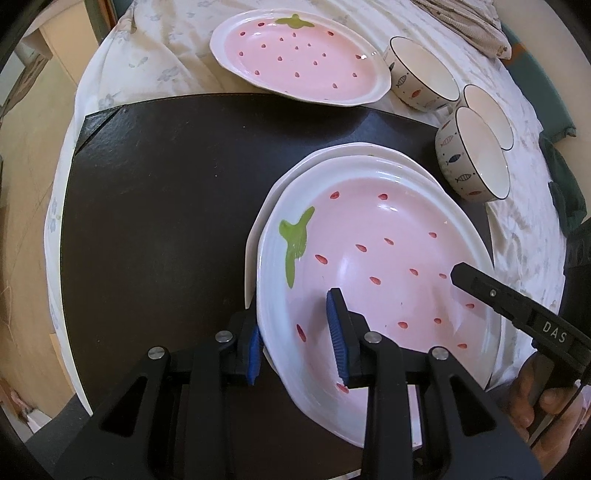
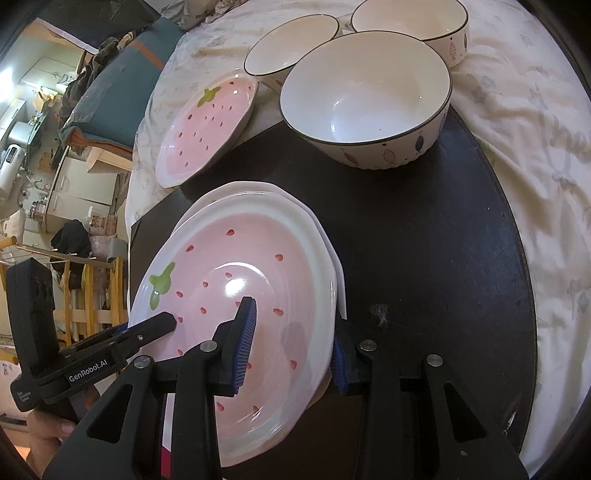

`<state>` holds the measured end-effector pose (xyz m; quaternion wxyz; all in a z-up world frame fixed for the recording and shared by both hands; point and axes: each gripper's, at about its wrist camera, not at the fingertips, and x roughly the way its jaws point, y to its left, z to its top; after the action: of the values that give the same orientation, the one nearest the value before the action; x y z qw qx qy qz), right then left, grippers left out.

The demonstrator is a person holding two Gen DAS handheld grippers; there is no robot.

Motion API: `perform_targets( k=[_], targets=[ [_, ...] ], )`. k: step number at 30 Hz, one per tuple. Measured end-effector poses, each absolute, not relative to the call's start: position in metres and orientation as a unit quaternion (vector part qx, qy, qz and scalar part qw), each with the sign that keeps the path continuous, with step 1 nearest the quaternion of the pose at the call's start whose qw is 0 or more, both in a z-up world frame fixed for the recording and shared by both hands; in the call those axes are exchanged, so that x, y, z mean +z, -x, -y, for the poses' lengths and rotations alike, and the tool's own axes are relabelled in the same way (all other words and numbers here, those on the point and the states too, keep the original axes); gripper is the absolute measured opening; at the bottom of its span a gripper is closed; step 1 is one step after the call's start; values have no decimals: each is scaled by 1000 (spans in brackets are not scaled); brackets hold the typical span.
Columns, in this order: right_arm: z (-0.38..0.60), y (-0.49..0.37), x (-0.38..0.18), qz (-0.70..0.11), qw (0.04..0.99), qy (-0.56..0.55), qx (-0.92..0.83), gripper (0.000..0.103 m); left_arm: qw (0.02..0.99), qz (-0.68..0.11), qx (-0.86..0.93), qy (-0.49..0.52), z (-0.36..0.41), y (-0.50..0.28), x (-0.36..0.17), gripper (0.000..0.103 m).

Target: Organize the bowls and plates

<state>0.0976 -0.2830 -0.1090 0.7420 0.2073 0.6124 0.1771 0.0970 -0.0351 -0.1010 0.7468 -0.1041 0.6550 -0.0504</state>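
A pink strawberry plate [image 1: 384,266] lies on top of a second plate [image 1: 354,151] on a dark mat [image 1: 166,206]. My left gripper [image 1: 295,336] straddles its near-left rim, one finger outside and one over the plate, with a gap to the rim. My right gripper [image 2: 291,347] straddles the opposite rim of the same plate [image 2: 236,280] the same way. A third strawberry plate [image 1: 295,59] lies on the cloth beyond the mat. Three white fish-pattern bowls [image 1: 476,158] stand at the right; the nearest bowl [image 2: 369,99] sits at the mat's far edge.
The mat [image 2: 424,240] lies on a floral cloth [image 2: 524,122]. A folded striped cloth [image 1: 469,22] lies at the far right. Room furniture and clutter [image 2: 44,147] show beyond the left edge in the right wrist view.
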Motion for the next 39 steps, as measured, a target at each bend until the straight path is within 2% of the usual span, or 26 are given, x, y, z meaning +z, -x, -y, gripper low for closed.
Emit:
perform_targets(
  k=[9, 12, 14, 16, 21, 29, 32, 39],
  targets=[
    [284, -99, -111, -613, 740, -213, 179, 38, 735, -667, -57, 109, 34, -93, -100, 28],
    [288, -99, -113, -614, 738, -221, 175, 30, 732, -669, -63, 117, 31, -91, -99, 28],
    [291, -100, -117, -620, 732, -227, 171, 20, 730, -668, -65, 125, 29, -90, -100, 28],
    [294, -101, -120, -623, 728, -232, 168, 15, 728, -669, -66, 133, 27, -90, -100, 28],
    [293, -102, -121, -624, 727, -231, 170, 15, 723, -671, -69, 149, 22, -90, -100, 28],
    [293, -101, -119, -629, 724, -226, 171, 14, 726, -682, -45, 72, 34, -82, -97, 28],
    [292, -101, -119, -628, 721, -232, 179, 11, 706, -702, -49, 80, 33, -79, -113, 29],
    [294, -101, -119, -626, 724, -230, 174, 11, 718, -692, -45, 59, 40, -79, -114, 30]
  ],
)
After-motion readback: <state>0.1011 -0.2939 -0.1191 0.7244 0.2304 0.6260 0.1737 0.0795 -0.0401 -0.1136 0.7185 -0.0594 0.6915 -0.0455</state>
